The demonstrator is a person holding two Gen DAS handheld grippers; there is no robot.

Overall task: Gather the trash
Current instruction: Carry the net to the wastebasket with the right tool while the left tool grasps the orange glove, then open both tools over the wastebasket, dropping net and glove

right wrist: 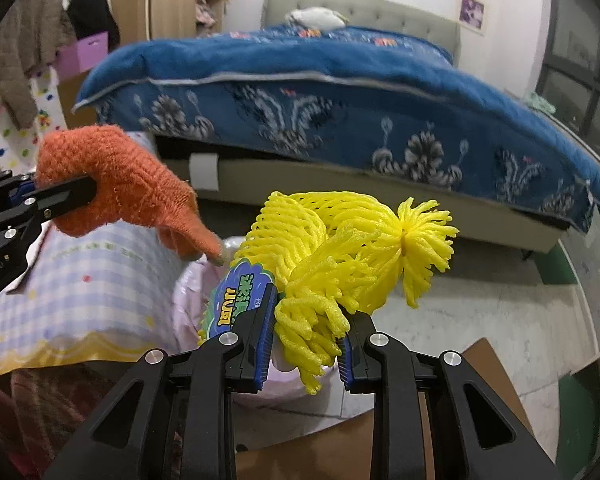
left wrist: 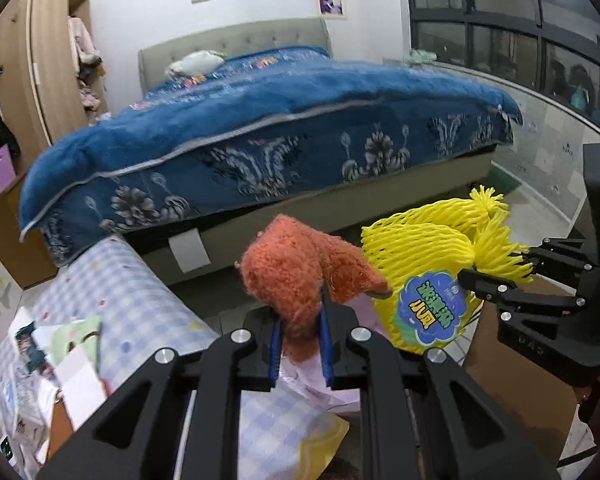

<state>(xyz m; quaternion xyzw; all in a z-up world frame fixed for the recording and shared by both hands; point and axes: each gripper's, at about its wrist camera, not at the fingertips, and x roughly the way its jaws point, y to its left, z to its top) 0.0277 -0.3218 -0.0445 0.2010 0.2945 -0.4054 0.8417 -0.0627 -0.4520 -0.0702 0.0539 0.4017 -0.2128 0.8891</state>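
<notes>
Blue-green label (right wrist: 236,304) with yellow Chinese characters on yellow net (right wrist: 340,248).

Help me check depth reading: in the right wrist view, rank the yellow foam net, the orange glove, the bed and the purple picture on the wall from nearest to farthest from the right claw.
1. Yellow foam net: clamped in the right claw.
2. Orange glove: left, in the left claw.
3. Bed: across the floor.
4. Purple picture: on the wall, upper right.

Orange glove (left wrist: 300,280); yellow net (right wrist: 340,248) (both aloft)
</notes>
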